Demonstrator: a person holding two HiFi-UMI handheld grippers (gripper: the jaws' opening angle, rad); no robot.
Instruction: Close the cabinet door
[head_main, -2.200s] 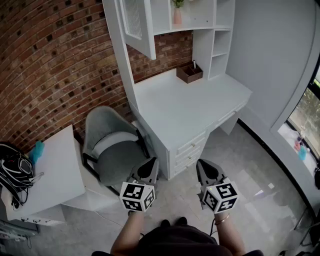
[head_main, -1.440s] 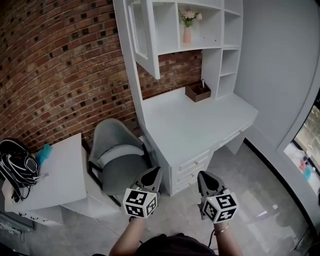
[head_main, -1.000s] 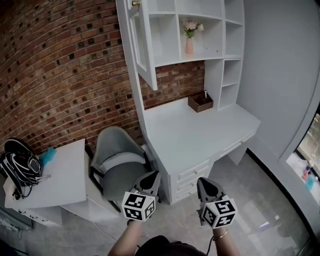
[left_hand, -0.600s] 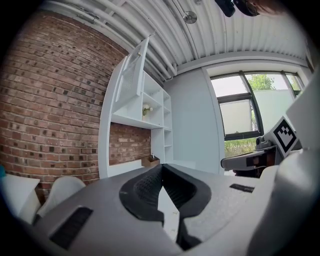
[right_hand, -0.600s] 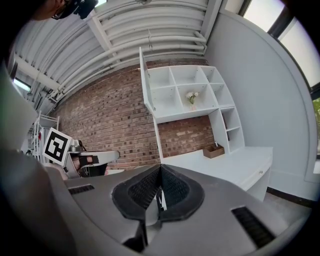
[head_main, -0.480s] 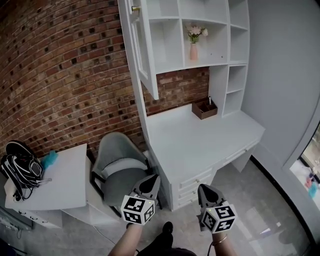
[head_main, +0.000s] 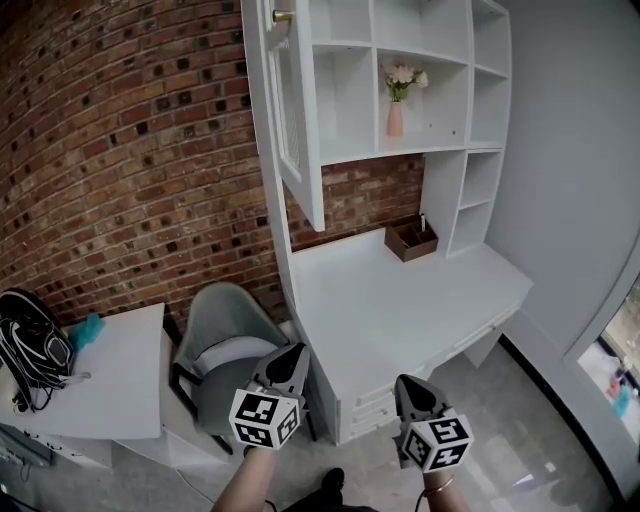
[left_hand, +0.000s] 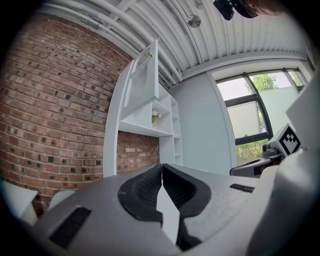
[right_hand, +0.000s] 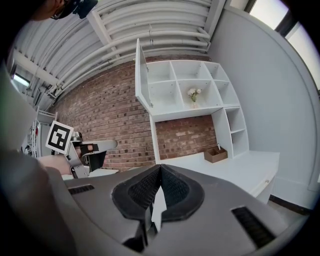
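The white cabinet door (head_main: 290, 110) with a slatted panel and a brass knob (head_main: 282, 16) stands swung open from the upper left of the white shelf unit (head_main: 420, 90); it also shows edge-on as the door (right_hand: 142, 75) and the door (left_hand: 145, 82). My left gripper (head_main: 297, 352) is shut with nothing in it, low in the head view over the grey chair. My right gripper (head_main: 403, 384) is shut and empty beside it, in front of the desk. Both are far below and short of the door.
A white desk (head_main: 400, 300) with drawers (head_main: 375, 400) lies under the shelves, with a brown box (head_main: 410, 240) and a pink vase of flowers (head_main: 396, 105). A grey chair (head_main: 225, 335) stands left of it. A white side table (head_main: 90, 380) carries black cables. Brick wall behind.
The view has tilted upward and I have stepped closer to the desk; more of the shelves and the open door show. Both grippers stayed shut and low.
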